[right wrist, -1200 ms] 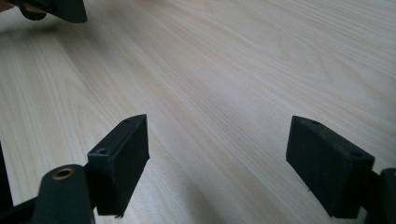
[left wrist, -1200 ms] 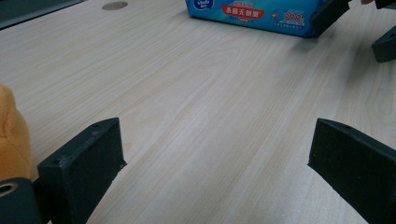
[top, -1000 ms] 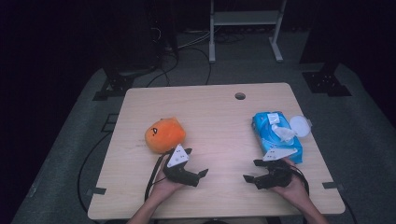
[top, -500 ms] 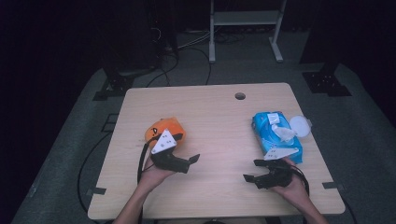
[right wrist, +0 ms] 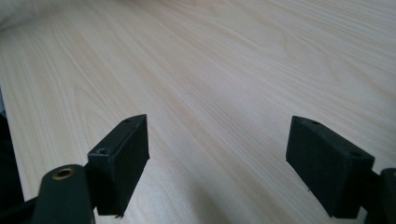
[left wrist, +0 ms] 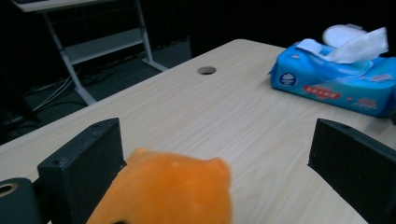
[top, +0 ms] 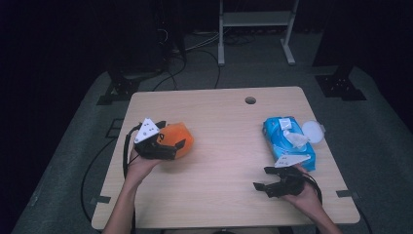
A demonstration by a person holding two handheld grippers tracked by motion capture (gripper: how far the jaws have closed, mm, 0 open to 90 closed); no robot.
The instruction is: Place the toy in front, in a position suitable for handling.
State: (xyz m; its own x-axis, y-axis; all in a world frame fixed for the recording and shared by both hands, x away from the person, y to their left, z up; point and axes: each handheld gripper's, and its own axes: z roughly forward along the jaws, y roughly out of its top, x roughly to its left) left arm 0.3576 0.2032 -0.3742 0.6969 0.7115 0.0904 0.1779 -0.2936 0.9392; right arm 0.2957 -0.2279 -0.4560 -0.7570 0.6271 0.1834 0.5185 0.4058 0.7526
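Two grippers were on the counter (top: 219, 146). The left gripper (left wrist: 215, 186) stood with jaws apart, the orange plush toy (left wrist: 163, 196) lying between them, nearer the left jaw and not yet clamped. The right gripper (right wrist: 217, 158) rested with jaws apart over bare wood, nothing between them; the blue tissue pack (top: 288, 141) lay just beyond it. Risk noted: the toy sat off-centre in the left gripper, so closing from there could pinch only an edge of the soft fabric, and the toy might slip out or roll aside on lifting.
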